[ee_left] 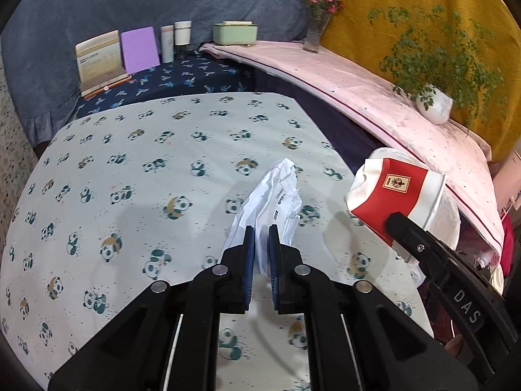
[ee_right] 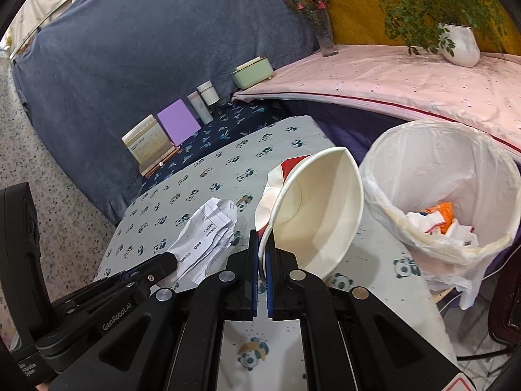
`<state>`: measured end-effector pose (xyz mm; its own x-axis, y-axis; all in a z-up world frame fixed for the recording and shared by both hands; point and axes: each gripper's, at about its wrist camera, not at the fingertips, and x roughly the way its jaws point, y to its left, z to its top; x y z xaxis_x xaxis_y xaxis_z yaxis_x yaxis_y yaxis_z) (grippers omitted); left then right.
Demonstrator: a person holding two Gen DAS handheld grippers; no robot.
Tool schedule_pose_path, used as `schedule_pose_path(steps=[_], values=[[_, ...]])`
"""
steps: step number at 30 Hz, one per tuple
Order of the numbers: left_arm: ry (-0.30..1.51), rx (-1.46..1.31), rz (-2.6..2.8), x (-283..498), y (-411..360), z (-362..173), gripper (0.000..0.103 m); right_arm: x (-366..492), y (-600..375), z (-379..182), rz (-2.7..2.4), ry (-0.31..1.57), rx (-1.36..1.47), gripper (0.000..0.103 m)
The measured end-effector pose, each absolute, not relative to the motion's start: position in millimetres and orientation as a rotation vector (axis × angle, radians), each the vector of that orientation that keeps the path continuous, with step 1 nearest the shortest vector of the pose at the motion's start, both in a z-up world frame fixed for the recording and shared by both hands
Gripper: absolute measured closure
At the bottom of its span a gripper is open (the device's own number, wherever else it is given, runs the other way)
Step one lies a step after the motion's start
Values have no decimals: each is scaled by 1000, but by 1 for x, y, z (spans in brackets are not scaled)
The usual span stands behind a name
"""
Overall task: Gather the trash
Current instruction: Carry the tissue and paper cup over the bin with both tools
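Our right gripper (ee_right: 262, 254) pinches the squashed paper cup (ee_right: 312, 208) by its rim, and the lined bin (ee_right: 439, 182) lies just to its right. Our left gripper (ee_left: 261, 244), clamped on crumpled paper (ee_left: 273, 195), sits farther from it.

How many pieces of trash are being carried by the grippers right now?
2: crumpled paper in the left gripper; squashed paper cup in the right gripper, beside the bin.

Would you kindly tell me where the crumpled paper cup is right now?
The paper cup is pinched by its rim in the right hand-held gripper, above the panda cloth, left of the lined bin.
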<state>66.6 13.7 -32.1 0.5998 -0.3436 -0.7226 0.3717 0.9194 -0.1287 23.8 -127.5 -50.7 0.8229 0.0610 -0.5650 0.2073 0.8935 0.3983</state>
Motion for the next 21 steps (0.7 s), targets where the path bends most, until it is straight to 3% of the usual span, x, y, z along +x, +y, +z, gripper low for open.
schedule_pose_path(steps=[21], values=[[787,145,-582,40,-91,-17,95,-28,-220,-53,-248,535,550,99]])
